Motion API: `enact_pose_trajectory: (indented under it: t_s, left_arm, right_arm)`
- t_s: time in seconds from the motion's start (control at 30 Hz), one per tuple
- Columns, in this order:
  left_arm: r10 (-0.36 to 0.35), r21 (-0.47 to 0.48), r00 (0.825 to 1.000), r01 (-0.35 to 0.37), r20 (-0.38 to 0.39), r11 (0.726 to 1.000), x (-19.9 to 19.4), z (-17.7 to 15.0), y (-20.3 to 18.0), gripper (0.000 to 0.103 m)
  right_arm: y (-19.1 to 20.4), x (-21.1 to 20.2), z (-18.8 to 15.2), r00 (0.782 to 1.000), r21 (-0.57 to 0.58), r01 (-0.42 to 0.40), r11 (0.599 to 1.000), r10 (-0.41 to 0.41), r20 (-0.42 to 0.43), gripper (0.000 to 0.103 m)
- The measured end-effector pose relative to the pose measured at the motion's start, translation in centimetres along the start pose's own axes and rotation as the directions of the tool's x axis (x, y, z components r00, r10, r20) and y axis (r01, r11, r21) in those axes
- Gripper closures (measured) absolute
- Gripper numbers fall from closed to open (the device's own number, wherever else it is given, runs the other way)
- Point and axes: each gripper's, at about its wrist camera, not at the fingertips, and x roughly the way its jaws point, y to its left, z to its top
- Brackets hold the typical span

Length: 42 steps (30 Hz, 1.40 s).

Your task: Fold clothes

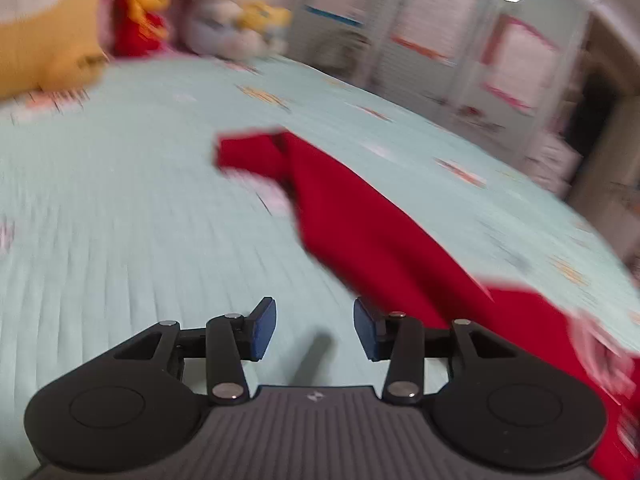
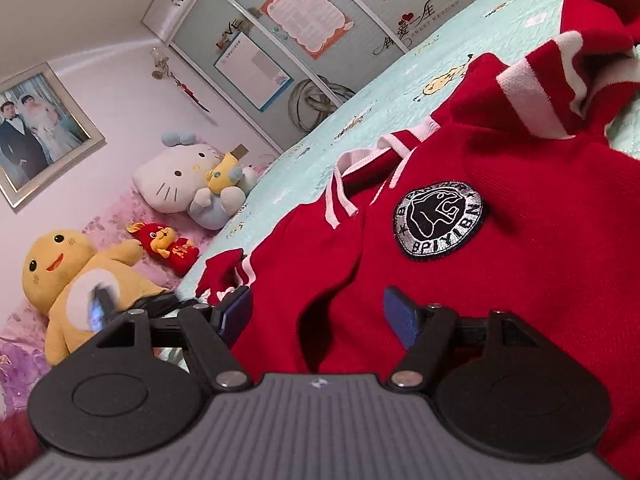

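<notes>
- One red garment point(image 2: 500, 264) on the bed point(image 1: 120, 208), spread over the mint quilted cover; white-striped cuffs and trim, one sleeve point(image 1: 248, 156) stretched out toward the pillows.
- One round black-and-silver patch point(image 2: 439, 220) on the chest; lettering partly legible: "BPIYIBN", the rest too small to read.
- Three plush toys at the head of the bed: yellow one point(image 2: 64, 288), small red one point(image 2: 168, 244), white cat point(image 2: 188, 184).
- Wardrobe doors point(image 2: 280, 52) carry "LOVE" and "SWEET WEDDING" decals; one framed photo point(image 2: 36, 136) on the wall.
- Left tool point(image 1: 315, 328): fingers apart, holding nothing, over bare quilt just beside the garment's edge; view is motion-blurred.
- Right tool point(image 2: 320, 320): fingers wide apart, red fabric between them, not clamped.
- Open quilt to the left of the garment.
</notes>
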Motion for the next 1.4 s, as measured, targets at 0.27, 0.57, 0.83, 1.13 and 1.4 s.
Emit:
enact_pose_trajectory:
  t_s: [0.27, 0.57, 0.83, 1.13, 1.4]
  left_arm:
    - [-0.235, 0.142, 0.960, 0.257, -0.153, 0.956, -10.4, -11.1, -5.4, 0.044]
    - [-0.144, 0.187, 0.989, 0.150, -0.042, 0.971, -7.6, -12.3, -7.0, 0.018]
    - [-0.144, 0.213, 0.989, 0.147, -0.027, 0.966, -6.5, -12.3, -7.2, 0.007]
    - [-0.148, 0.245, 0.988, 0.153, -0.039, 0.957, -6.1, -12.6, -7.8, 0.000]
    - [-0.152, 0.243, 0.988, 0.156, -0.034, 0.957, -6.1, -12.6, -7.8, 0.000]
  right_arm:
    - [3.2, -1.2, -0.4, 0.991, -0.097, 0.129, 0.987, -0.130, -0.005, 0.031]
    - [-3.7, -10.2, 5.0, 0.929, 0.140, 0.310, 0.940, -0.331, 0.167, 0.026]
    - [-13.5, -12.0, 12.3, 0.864, 0.354, 0.384, 0.853, -0.467, 0.189, 0.026]
    - [-15.7, -2.3, 17.9, 0.884, 0.210, 0.439, 0.874, -0.462, 0.071, 0.046]
    - [-10.1, -3.2, 24.3, 0.648, -0.232, 0.749, 0.620, -0.615, 0.449, 0.093]
